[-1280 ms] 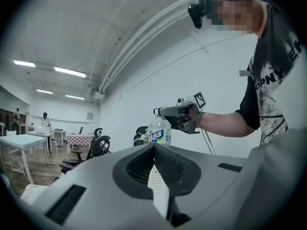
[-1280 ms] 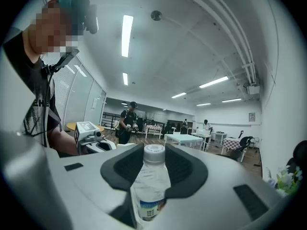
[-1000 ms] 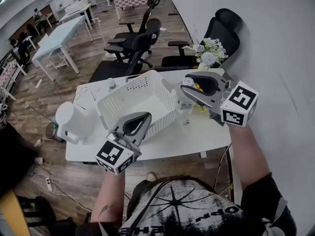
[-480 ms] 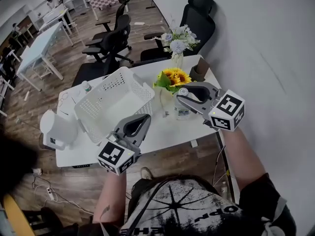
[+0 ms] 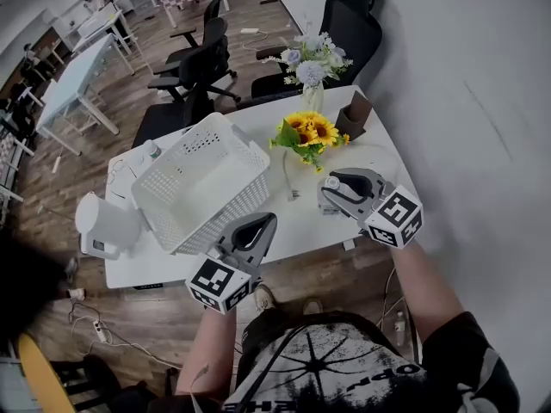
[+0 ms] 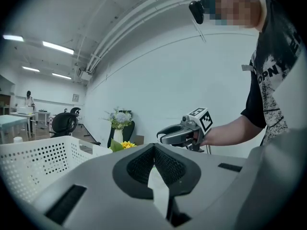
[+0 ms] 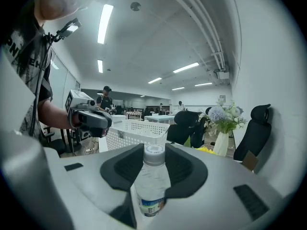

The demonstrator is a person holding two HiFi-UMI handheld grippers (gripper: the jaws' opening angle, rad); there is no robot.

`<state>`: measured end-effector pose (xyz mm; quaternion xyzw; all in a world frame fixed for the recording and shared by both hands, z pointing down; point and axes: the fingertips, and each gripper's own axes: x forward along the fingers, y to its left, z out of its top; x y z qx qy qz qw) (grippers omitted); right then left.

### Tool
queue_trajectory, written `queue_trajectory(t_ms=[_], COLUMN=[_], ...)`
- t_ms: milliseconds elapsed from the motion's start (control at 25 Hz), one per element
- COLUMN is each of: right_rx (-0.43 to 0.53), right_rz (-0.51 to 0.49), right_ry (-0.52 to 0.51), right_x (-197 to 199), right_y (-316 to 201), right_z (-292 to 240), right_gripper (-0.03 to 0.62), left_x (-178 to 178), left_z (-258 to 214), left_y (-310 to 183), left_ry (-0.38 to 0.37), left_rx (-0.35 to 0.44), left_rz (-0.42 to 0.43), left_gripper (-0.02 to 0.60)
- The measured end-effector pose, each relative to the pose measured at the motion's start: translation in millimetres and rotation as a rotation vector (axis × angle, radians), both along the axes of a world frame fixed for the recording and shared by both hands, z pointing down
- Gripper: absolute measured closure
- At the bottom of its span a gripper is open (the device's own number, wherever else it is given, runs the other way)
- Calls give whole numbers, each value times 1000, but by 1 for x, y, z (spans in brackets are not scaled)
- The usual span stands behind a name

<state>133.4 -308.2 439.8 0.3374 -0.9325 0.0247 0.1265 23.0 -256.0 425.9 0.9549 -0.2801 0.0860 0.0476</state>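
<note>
My right gripper (image 5: 337, 193) is shut on a clear water bottle (image 7: 152, 186) with a white cap (image 5: 331, 181) and a blue label, held upright between the jaws. It hangs over the front right part of the white table (image 5: 362, 157), just in front of the sunflowers (image 5: 307, 132). My left gripper (image 5: 263, 223) is shut with nothing in it, over the table's front edge beside the white perforated basket (image 5: 198, 183). The left gripper view shows its jaw tips (image 6: 154, 147) meeting, with the right gripper (image 6: 175, 134) beyond them.
A vase of pale flowers (image 5: 312, 67) and a brown holder (image 5: 354, 108) stand at the table's back right. A white kettle (image 5: 103, 222) sits at the left end. Black office chairs (image 5: 353, 24) stand behind the table. A white wall runs along the right.
The right gripper has carried the bottle from beside the basket down to the table's front right, near the sunflowers. The left gripper has dropped lower, and the basket now shows in its view.
</note>
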Motion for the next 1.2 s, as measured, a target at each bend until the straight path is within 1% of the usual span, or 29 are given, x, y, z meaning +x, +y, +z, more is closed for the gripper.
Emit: queue_trajectory(t_ms=[200, 360, 480, 640, 1000, 1200], right_rx=[-8, -30, -35, -47, -36, -35], right_rz=[27, 32, 36, 36, 52, 68], right_ry=[-9, -14, 4, 14, -29, -29], right_x=[4, -1, 2, -2, 2, 1], right_y=[-2, -1, -1, 0, 3, 3], right_z=[27, 46, 52, 64, 70, 70], right_gripper=[442, 442, 442, 442, 442, 442], left_x=[3, 2, 8, 8, 5, 8], left_z=[13, 22, 21, 24, 29, 28], left_y=[3, 6, 8, 11, 13, 18], left_ry=[-20, -25, -17, -25, -31, -37], left_rx=[-28, -45, -42, -40, -44, -43], left_rz=[-20, -41, -39, -45, -53, -43], left_gripper=[571, 571, 571, 571, 571, 571])
